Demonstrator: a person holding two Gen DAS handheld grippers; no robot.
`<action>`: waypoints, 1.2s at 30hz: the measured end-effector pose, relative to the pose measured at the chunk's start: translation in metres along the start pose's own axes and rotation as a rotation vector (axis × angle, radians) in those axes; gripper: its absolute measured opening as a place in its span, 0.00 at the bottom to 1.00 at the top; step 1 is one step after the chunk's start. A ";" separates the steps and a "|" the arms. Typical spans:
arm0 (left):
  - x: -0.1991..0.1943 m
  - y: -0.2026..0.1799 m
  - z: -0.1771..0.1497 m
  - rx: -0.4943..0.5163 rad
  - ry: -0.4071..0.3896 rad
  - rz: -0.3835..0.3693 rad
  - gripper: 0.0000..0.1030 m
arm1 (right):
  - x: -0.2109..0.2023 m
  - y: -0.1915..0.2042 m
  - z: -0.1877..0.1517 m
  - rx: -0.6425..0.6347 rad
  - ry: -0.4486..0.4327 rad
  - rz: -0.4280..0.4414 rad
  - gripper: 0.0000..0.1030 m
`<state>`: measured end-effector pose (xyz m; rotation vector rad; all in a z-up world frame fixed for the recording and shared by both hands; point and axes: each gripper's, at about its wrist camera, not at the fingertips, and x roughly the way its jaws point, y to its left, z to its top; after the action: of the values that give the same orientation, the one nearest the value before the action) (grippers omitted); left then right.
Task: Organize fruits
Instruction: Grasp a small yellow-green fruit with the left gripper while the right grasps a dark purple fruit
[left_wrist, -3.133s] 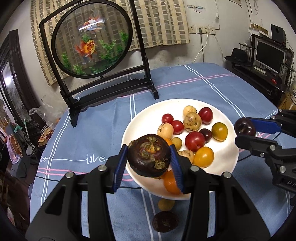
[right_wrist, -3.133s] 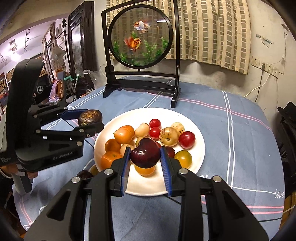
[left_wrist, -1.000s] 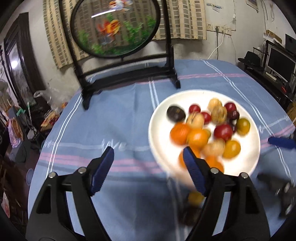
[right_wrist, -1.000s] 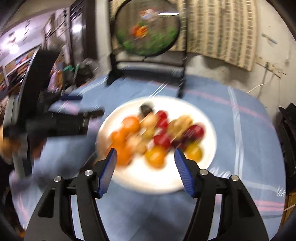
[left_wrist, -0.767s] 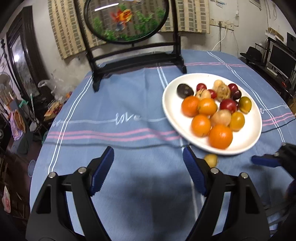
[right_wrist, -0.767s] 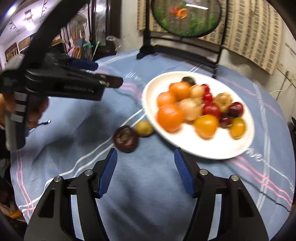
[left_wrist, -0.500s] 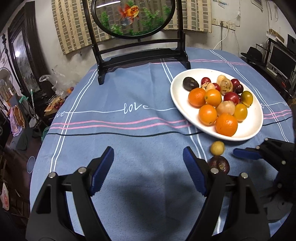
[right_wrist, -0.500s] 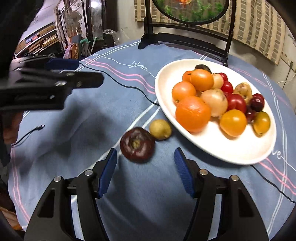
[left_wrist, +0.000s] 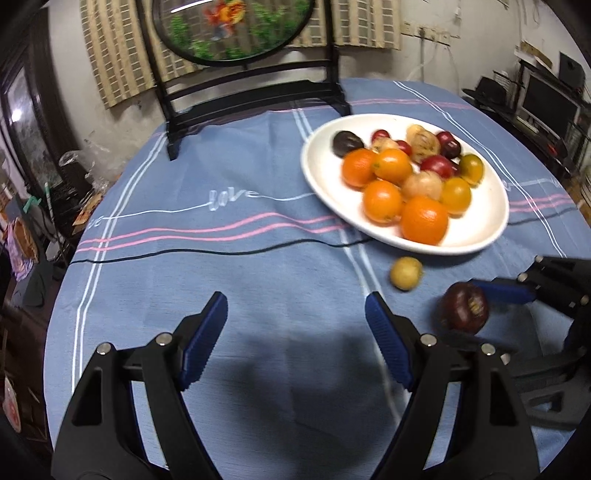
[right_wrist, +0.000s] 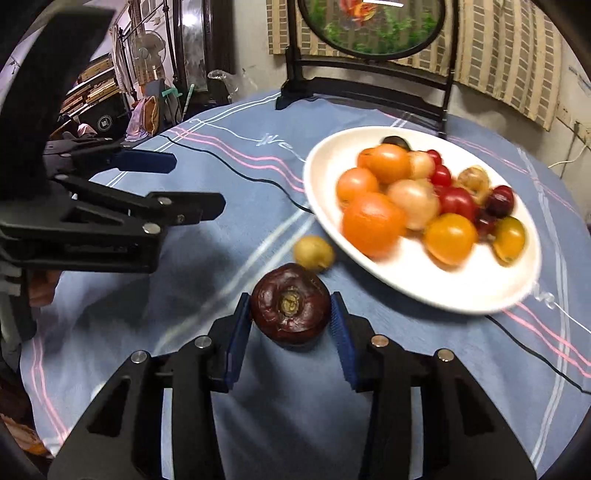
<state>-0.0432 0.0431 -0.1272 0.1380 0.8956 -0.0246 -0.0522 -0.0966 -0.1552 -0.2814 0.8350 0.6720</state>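
Note:
A white plate (left_wrist: 495, 225) (right_wrist: 325, 173) holds several oranges, red, yellow and dark fruits. A dark purple mangosteen (right_wrist: 290, 308) (left_wrist: 464, 308) lies on the blue tablecloth in front of the plate, with a small yellow fruit (right_wrist: 314, 252) (left_wrist: 405, 273) beside it. My right gripper (right_wrist: 290, 325) has its blue pads on both sides of the mangosteen, touching or almost touching it; I cannot tell whether it grips. My left gripper (left_wrist: 295, 343) is open and empty over bare cloth, left of both loose fruits.
A black-framed round goldfish screen (left_wrist: 236, 29) stands at the table's far side behind the plate. A thin black cable (left_wrist: 184, 253) runs across the cloth. Cluttered furniture stands off the table's left edge, a monitor desk (left_wrist: 546, 107) to the right.
Both grippers dropped their fruit on the plate, opened and pulled back toward the near edge. The right gripper has since moved onto the loose mangosteen and narrowed around it.

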 end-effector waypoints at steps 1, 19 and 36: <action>0.002 -0.009 -0.001 0.022 0.005 -0.007 0.76 | -0.005 -0.006 -0.005 0.011 -0.001 -0.010 0.42; 0.047 -0.070 0.018 0.088 0.041 -0.028 0.75 | -0.020 -0.052 -0.033 0.102 0.004 -0.015 0.42; 0.021 -0.078 0.004 0.121 0.004 -0.009 0.26 | -0.021 -0.050 -0.035 0.103 0.002 -0.004 0.42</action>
<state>-0.0331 -0.0339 -0.1491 0.2471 0.8987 -0.0869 -0.0507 -0.1612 -0.1631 -0.1908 0.8678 0.6227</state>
